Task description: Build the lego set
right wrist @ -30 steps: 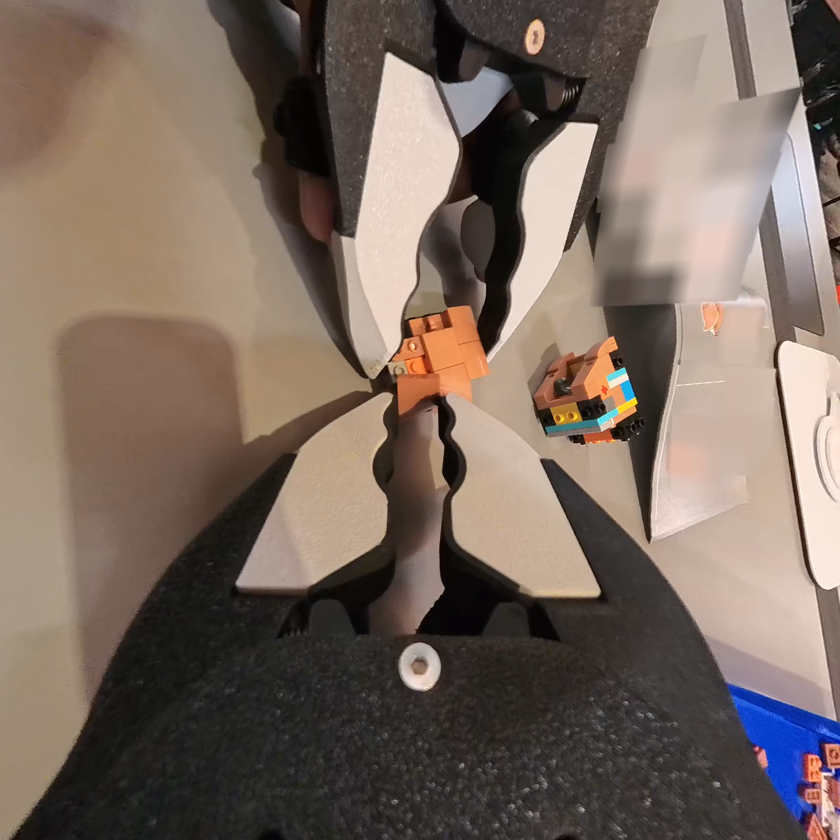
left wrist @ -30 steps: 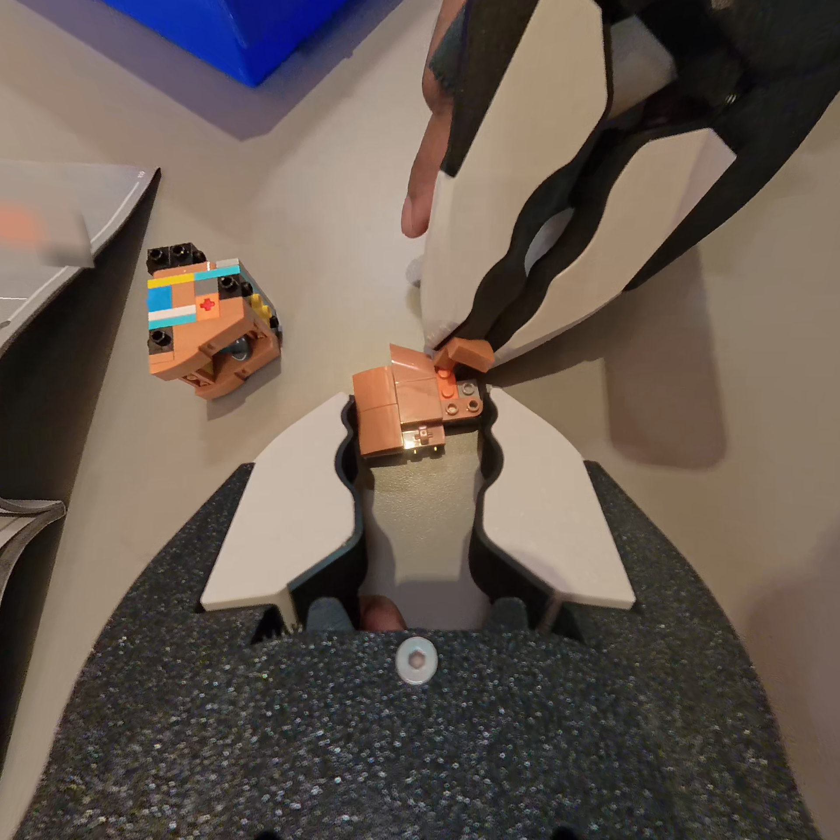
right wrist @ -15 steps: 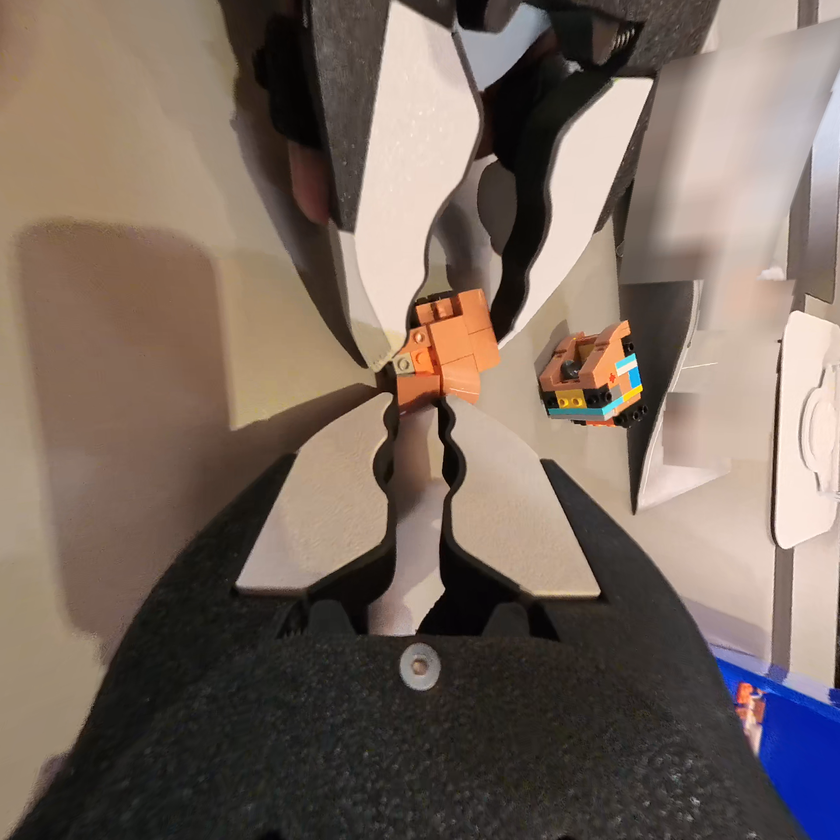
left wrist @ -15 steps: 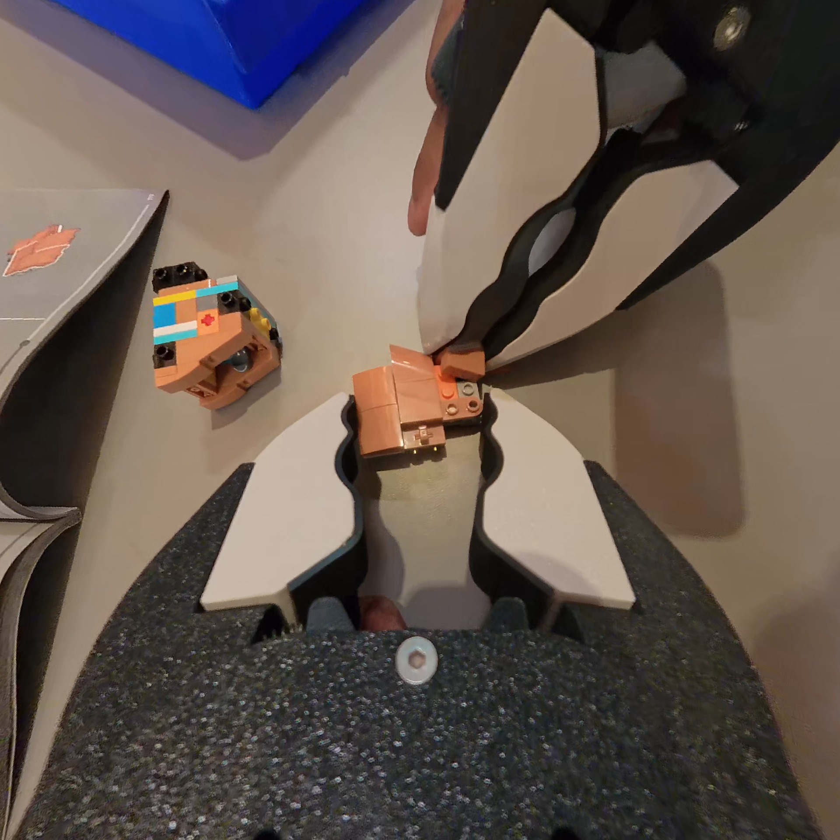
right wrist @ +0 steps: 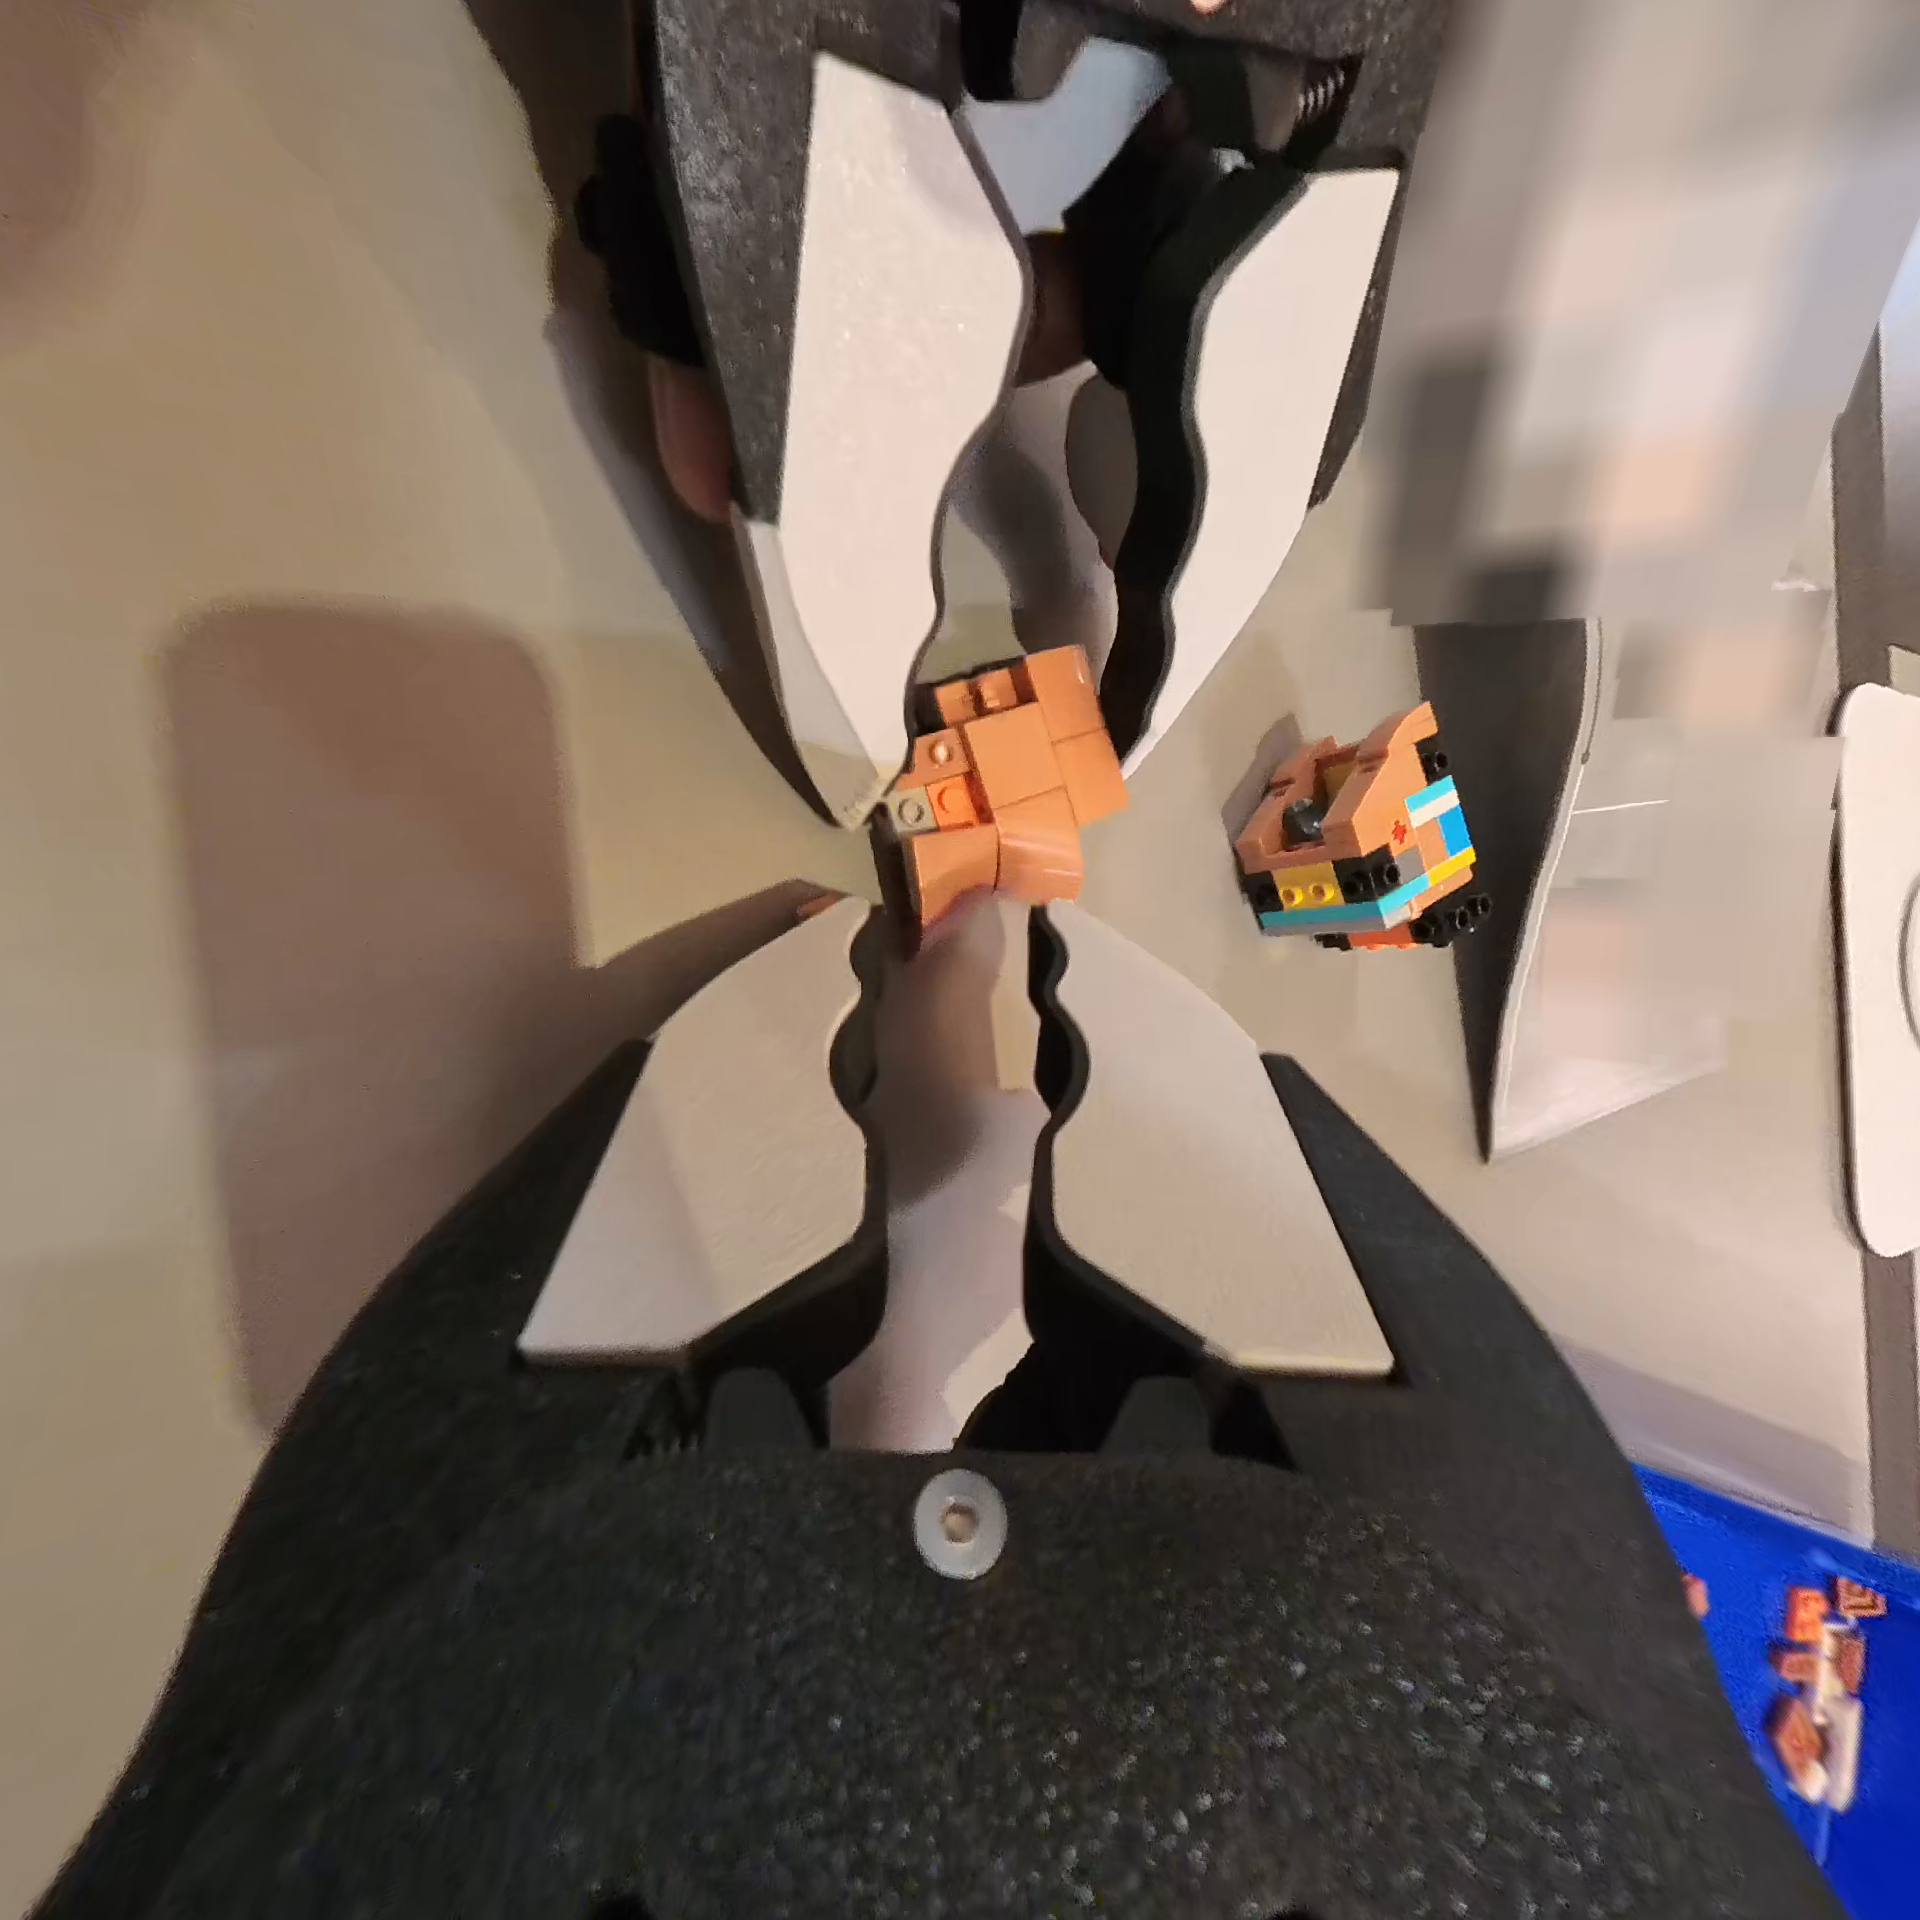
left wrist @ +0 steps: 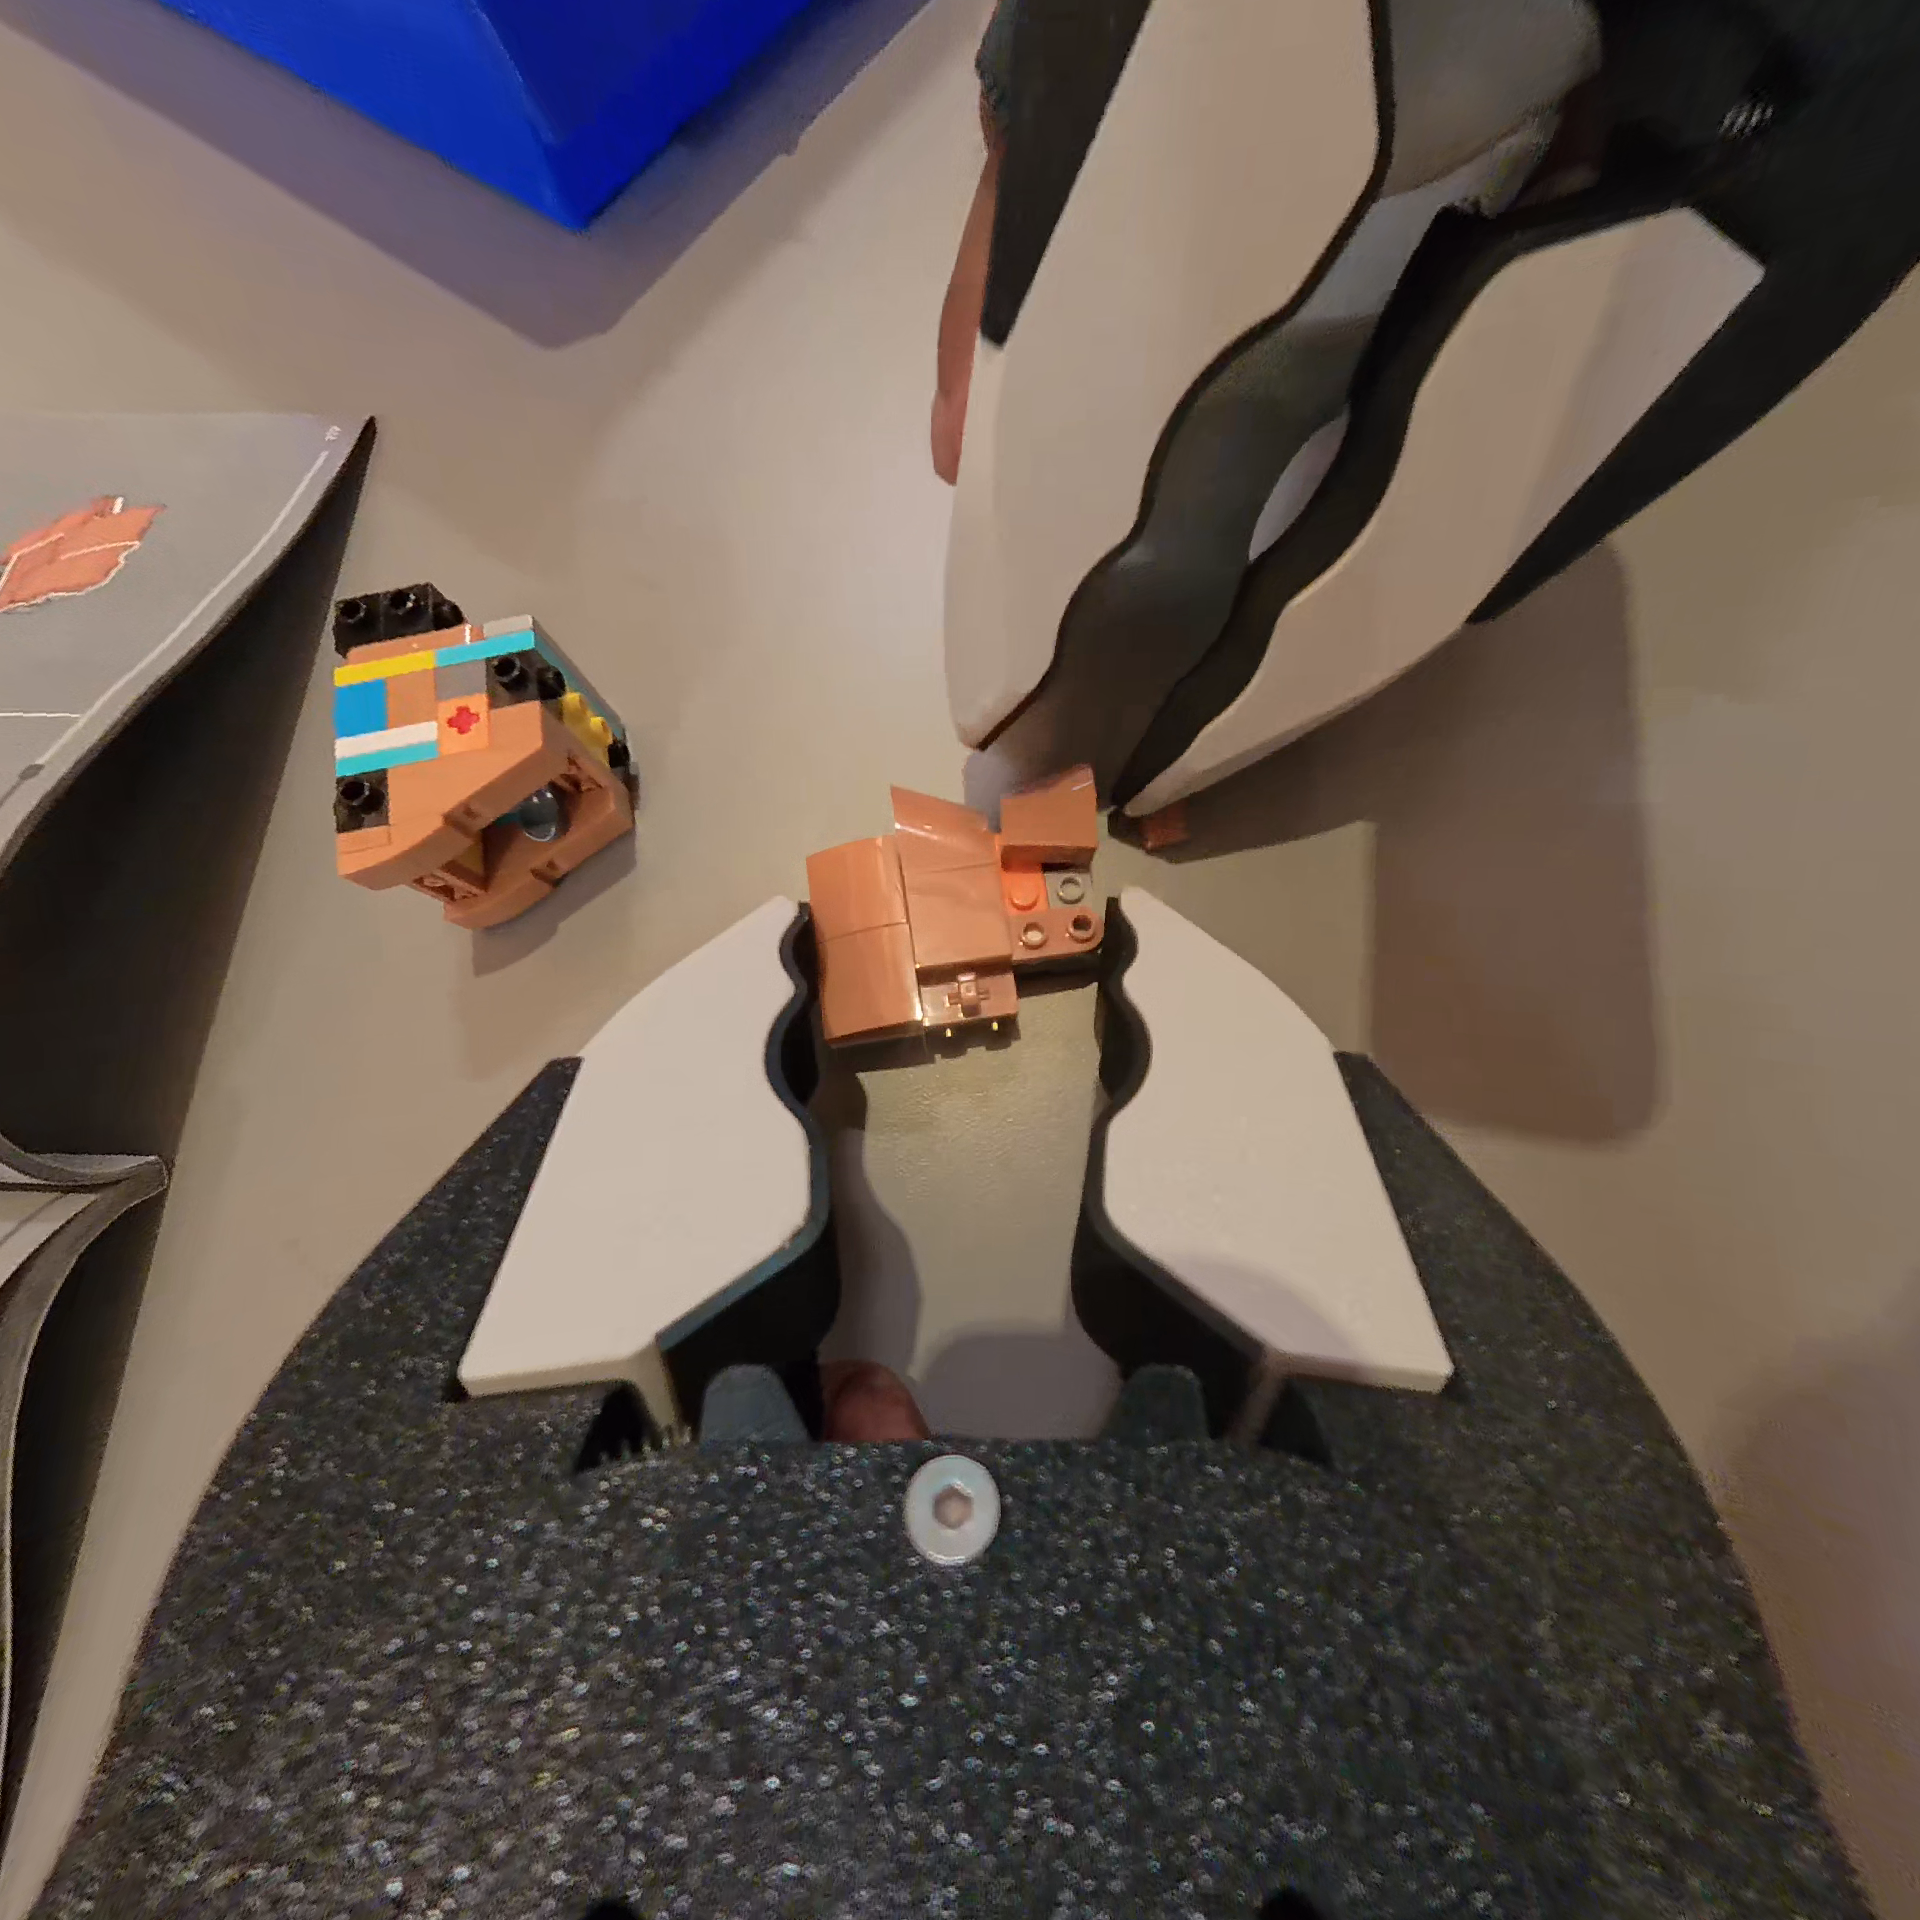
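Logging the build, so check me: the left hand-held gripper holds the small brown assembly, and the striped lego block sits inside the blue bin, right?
Not quite. The striped block lies on the bare table beside the booklet, outside the blue bin, as the left wrist view shows. The left hand-held gripper does hold the brown assembly.

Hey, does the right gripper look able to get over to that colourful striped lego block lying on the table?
Probably yes. The striped block lies alone on bare table, beside the right gripper, nothing between. But the left gripper holds a brown assembly right at its tips.
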Available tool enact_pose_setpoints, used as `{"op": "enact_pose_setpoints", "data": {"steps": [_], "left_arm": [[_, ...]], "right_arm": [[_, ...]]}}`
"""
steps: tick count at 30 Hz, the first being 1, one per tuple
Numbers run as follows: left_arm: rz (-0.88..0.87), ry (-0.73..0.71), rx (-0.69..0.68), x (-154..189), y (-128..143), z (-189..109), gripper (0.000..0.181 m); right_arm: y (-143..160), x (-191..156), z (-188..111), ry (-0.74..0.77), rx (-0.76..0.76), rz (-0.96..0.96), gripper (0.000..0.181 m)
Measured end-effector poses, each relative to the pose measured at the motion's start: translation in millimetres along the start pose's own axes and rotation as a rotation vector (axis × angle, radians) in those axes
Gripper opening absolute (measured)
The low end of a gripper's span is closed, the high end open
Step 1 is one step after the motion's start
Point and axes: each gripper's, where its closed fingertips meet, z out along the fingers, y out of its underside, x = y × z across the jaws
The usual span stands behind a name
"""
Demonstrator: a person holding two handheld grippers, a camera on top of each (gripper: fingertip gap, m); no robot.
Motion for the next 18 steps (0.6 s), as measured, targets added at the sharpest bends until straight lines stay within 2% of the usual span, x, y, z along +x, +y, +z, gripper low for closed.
{"op": "enact_pose_setpoints", "data": {"steps": [7,18], "left_arm": [[-0.005,0.008,0.0,-0.2,-0.1,0.2,0.053],[0.001,0.008,-0.004,0.4,0.4,0.5,0.053]], "right_arm": [[4.5,-7.9,-1.7,-0.08,0.025,0.047,0.016],[0.9,-5.9,1.9,-0.058,0.058,0.051,0.01]]}}
